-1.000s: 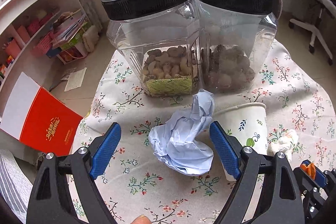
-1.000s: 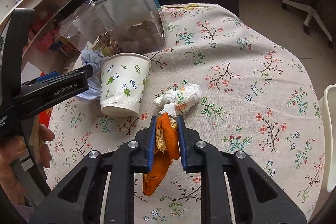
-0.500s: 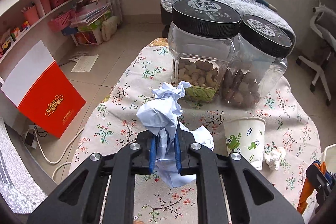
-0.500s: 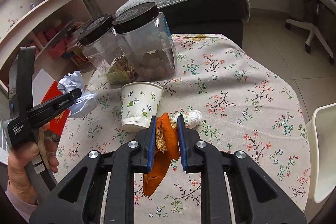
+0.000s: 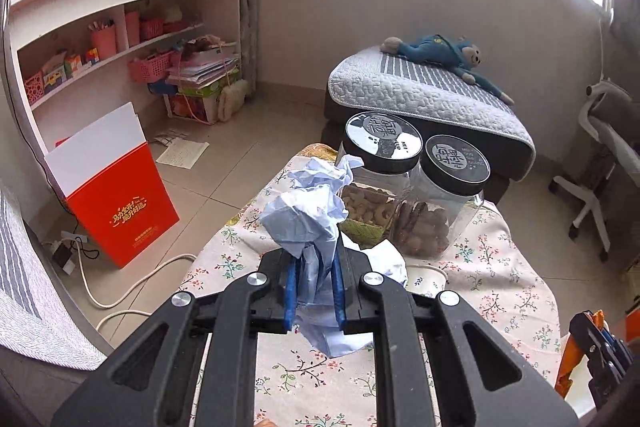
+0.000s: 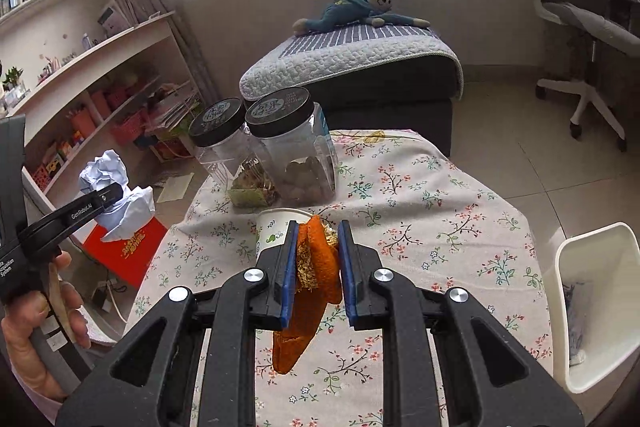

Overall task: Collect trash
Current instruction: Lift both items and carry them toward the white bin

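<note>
My left gripper (image 5: 314,277) is shut on a crumpled pale blue paper ball (image 5: 310,211), held up above the floral tablecloth (image 5: 500,267). From the right wrist view the same paper ball (image 6: 108,175) hangs in the left gripper (image 6: 114,193) at the left, off the table's edge. An orange peel (image 6: 316,267) is clamped in my right gripper (image 6: 318,269), lifted over the table. A paper cup (image 6: 276,227) stands just behind the peel. A white bin (image 6: 600,299) sits at the table's right side with something inside.
Two clear jars with black lids (image 6: 276,111), holding nuts, stand at the table's far end. A red and white box (image 5: 116,195) leans on the floor to the left, with a cable (image 5: 120,291) beside it. Shelves, a padded bench and an office chair (image 6: 580,27) surround the table.
The left gripper closed on the blue paper ball and lifted it off the table. The right gripper rose with the orange peel; both views now look from higher up.
</note>
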A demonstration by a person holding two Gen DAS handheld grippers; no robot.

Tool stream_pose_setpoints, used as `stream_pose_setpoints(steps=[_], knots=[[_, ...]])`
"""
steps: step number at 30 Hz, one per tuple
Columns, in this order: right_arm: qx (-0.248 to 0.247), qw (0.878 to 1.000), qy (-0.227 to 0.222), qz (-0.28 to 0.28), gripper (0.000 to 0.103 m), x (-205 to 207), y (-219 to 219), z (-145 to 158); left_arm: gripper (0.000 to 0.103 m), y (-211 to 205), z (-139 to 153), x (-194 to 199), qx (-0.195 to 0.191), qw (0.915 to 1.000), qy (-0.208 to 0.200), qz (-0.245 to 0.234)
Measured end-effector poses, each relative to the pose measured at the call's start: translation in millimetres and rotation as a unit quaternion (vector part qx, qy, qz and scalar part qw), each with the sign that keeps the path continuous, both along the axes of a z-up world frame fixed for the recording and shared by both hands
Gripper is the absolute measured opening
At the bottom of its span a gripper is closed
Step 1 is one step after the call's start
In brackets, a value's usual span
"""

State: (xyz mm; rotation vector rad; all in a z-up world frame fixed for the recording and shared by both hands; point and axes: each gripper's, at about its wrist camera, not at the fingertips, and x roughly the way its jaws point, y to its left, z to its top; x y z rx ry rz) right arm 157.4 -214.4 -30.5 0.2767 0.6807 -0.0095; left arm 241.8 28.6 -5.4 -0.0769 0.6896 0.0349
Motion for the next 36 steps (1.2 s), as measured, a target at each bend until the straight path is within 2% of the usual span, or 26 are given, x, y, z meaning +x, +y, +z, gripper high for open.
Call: stream_pose_setpoints(steps=[9,26,36], knots=[[-0.035,0.998,-0.027,-0.041,0.018,-16.3,-30.6,11.1,0.014,-34.7,25.5,-23.9,-0.011,0.9982,-0.052,-0.026],[-0.096,0.991,-0.052,-0.083,0.018,-41.9,-66.5,19.5,0.014,-93.1,29.1,-40.4,-0.011,0.9945,-0.071,-0.077],[-0.101,0.987,-0.053,-0.117,0.018,-65.4,-106.1,22.5,0.014,-140.1,29.1,-56.5,-0.010,0.9896,-0.077,-0.121]])
